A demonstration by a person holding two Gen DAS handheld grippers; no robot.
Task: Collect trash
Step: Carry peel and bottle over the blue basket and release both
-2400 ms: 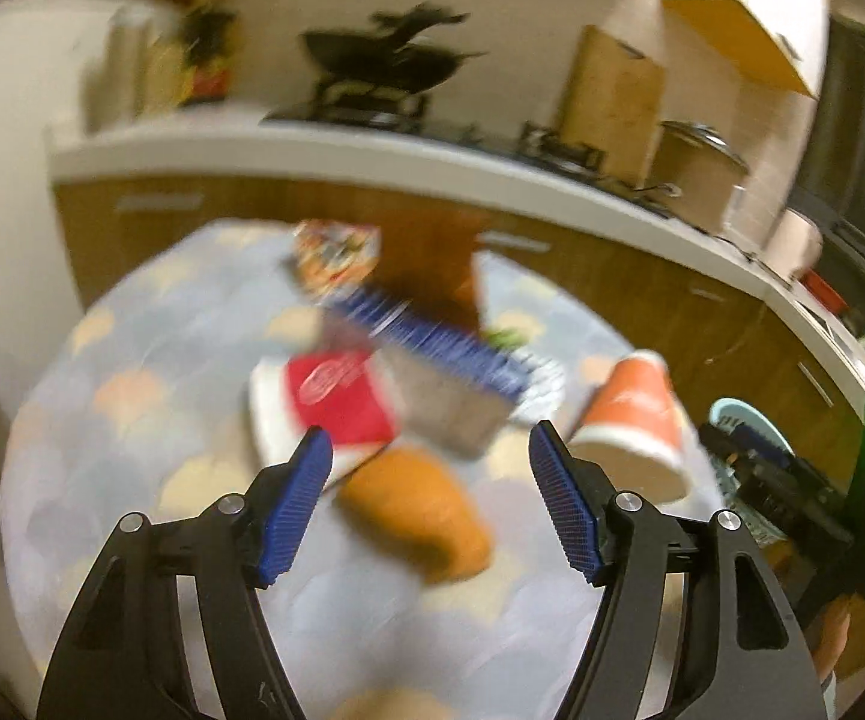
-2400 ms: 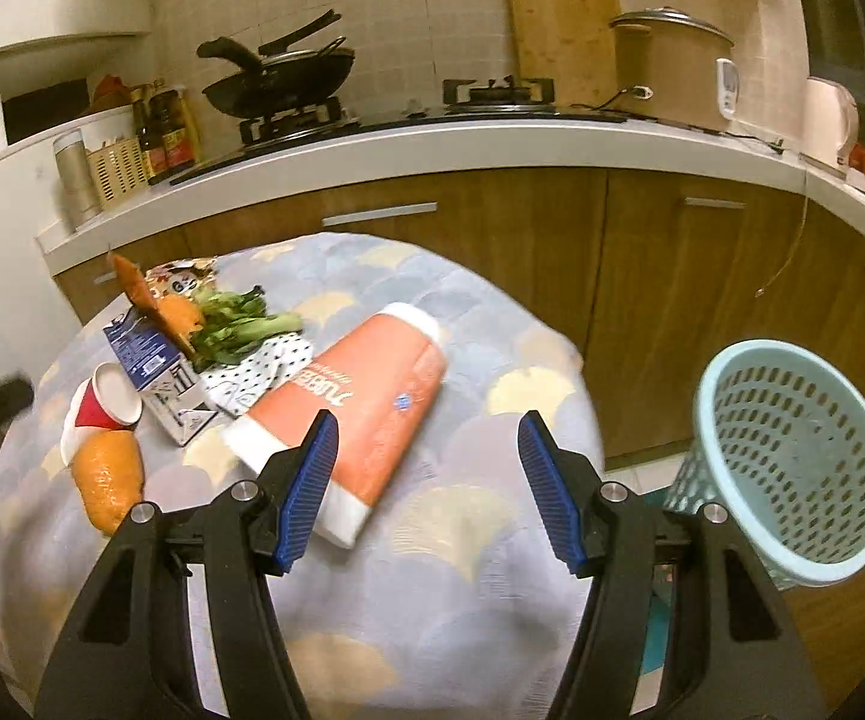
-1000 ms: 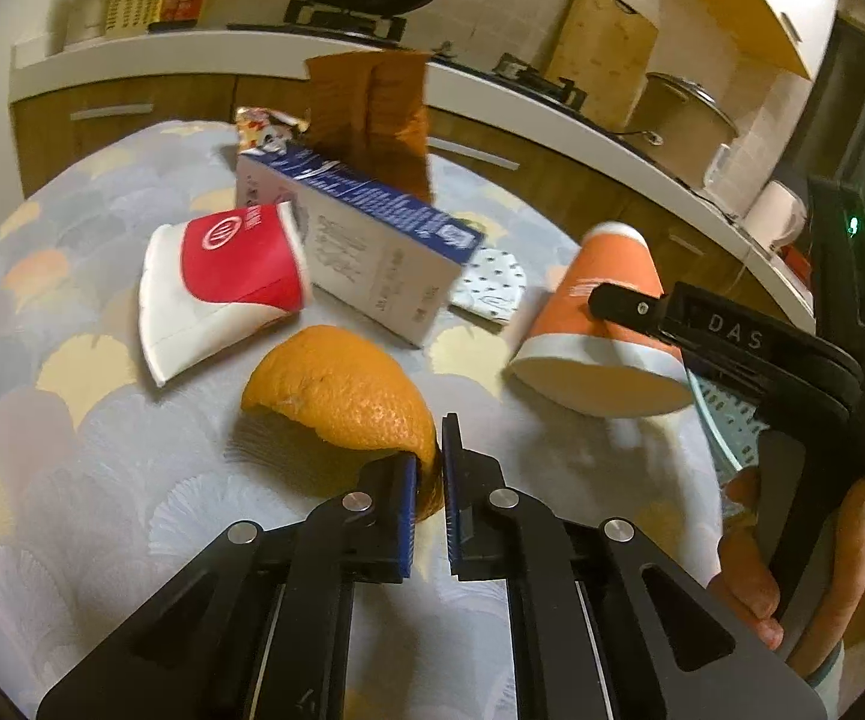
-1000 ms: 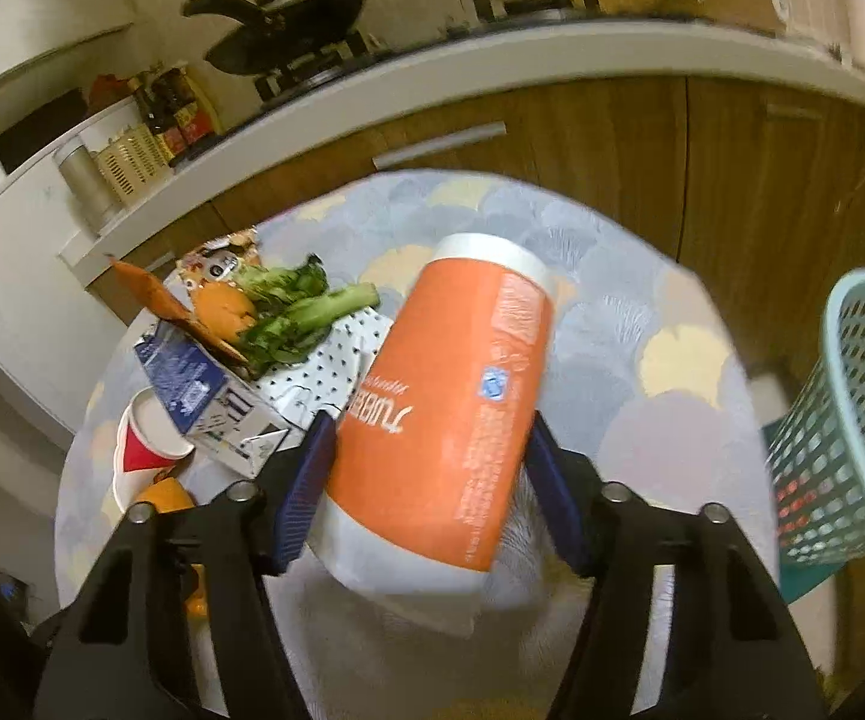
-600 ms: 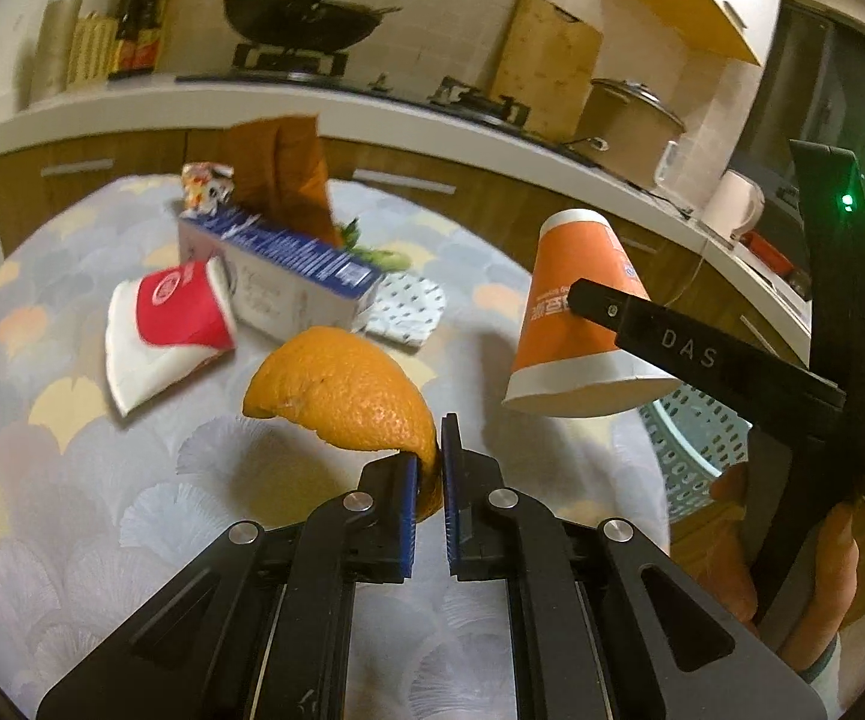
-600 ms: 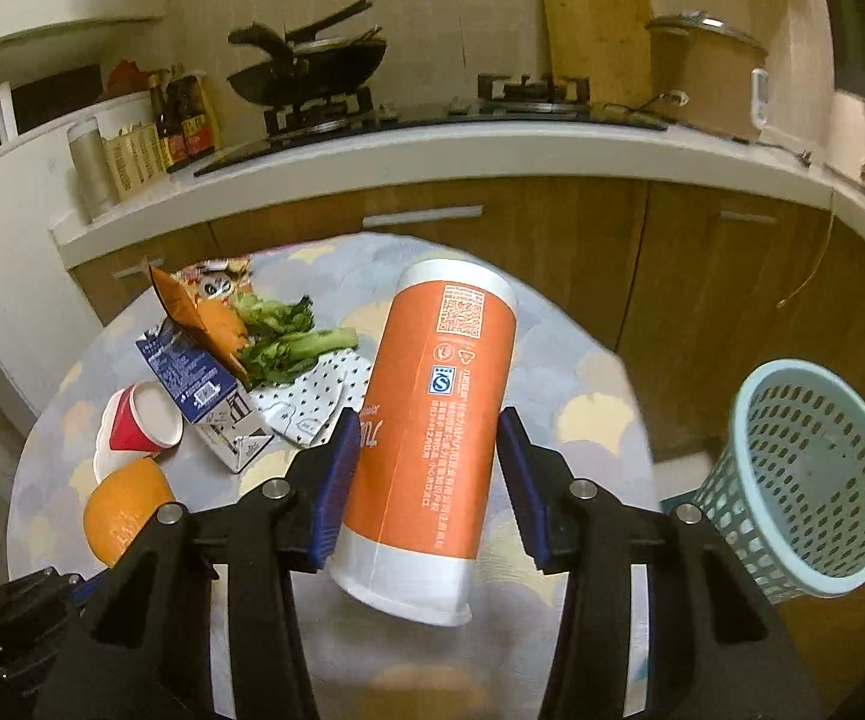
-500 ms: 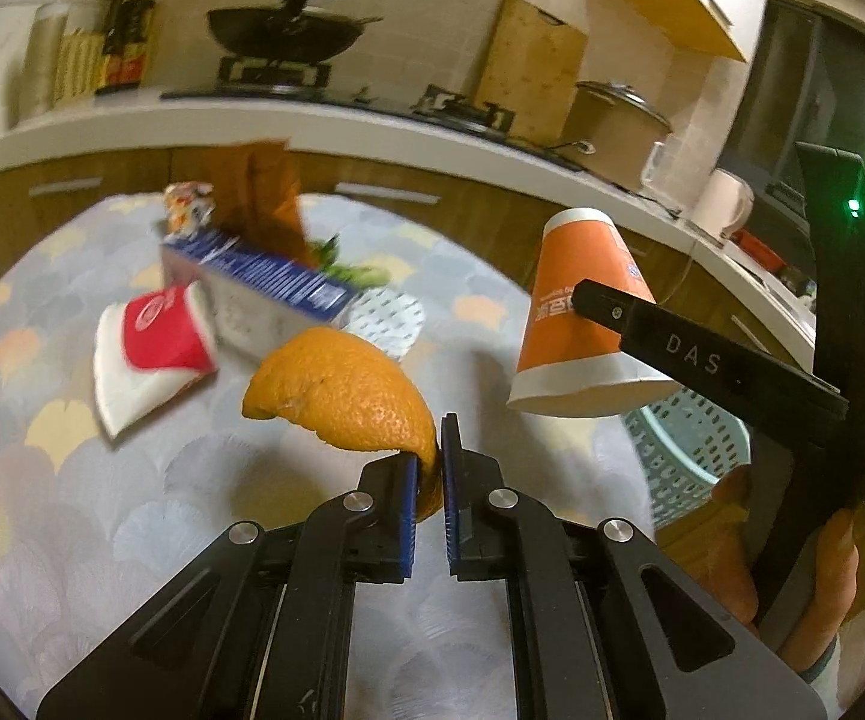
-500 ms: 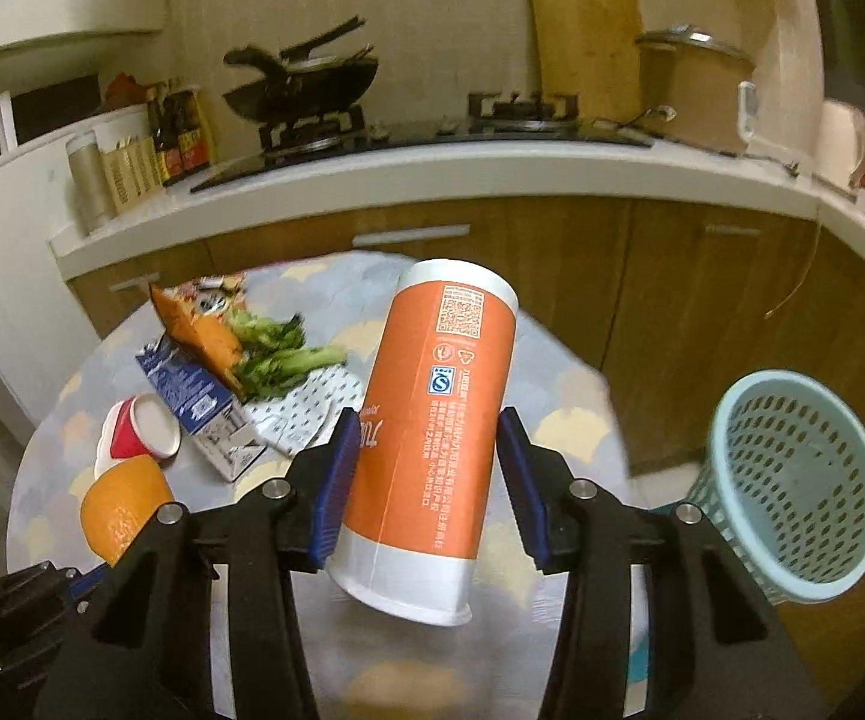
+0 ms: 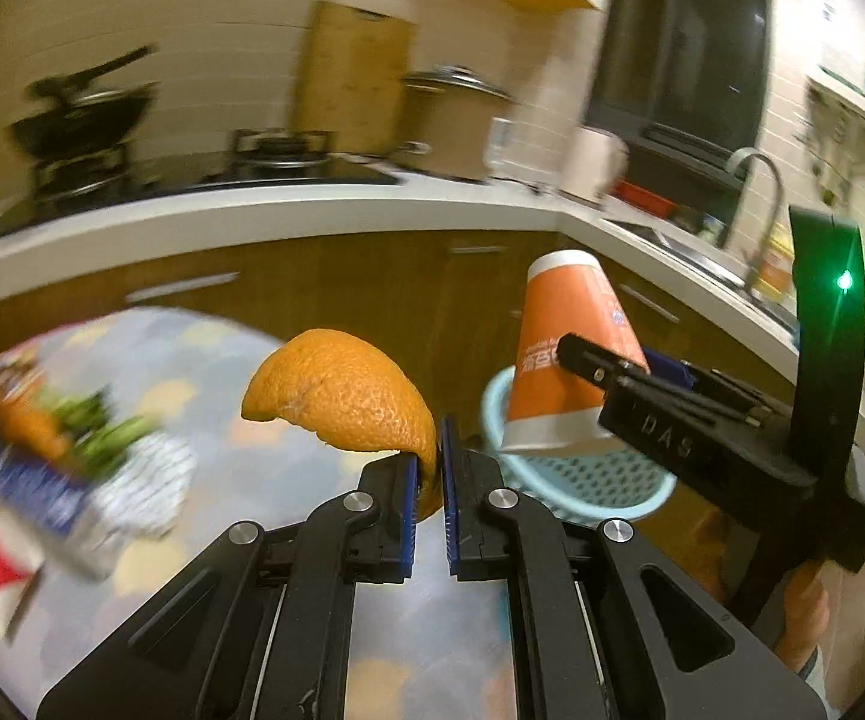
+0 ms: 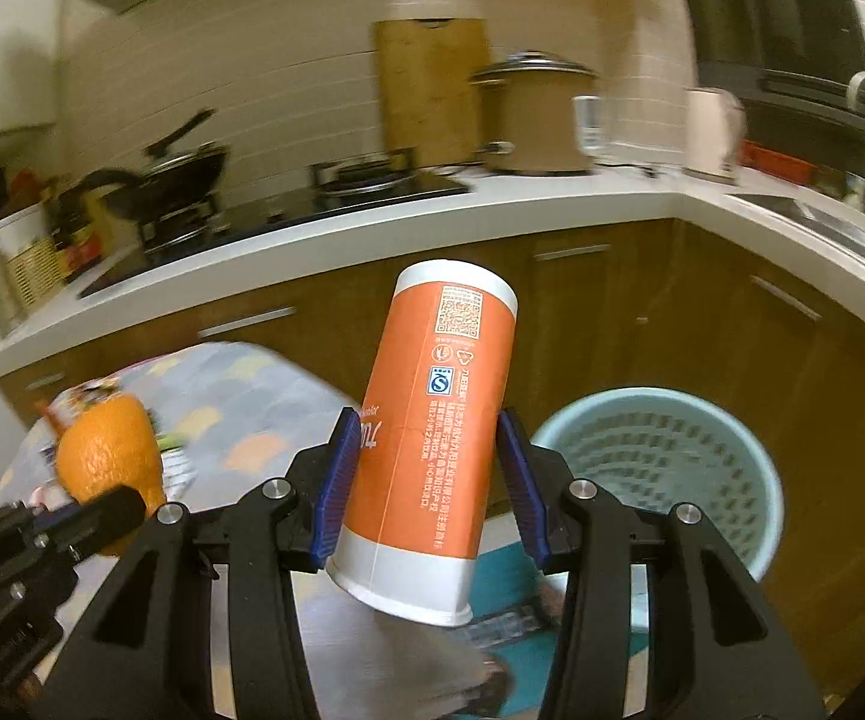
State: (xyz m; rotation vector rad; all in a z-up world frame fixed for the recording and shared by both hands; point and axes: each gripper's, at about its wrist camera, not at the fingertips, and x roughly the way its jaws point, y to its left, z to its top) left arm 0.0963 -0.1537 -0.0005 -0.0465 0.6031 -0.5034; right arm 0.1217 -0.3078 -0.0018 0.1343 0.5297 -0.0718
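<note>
My right gripper [image 10: 423, 477] clamps the tall orange cardboard canister [image 10: 429, 438], now nearly upright, top tilted right, beside the pale blue mesh basket [image 10: 666, 471]. My left gripper [image 9: 428, 477] pinches the curved orange peel [image 9: 342, 393], lifted since off the table.

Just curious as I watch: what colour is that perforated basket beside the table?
The basket is pale blue-green, clearest in the right wrist view.

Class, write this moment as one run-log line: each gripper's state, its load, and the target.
left gripper: shut on peel | right gripper: shut on cup | both lifted off table | target: basket, not yet reached
</note>
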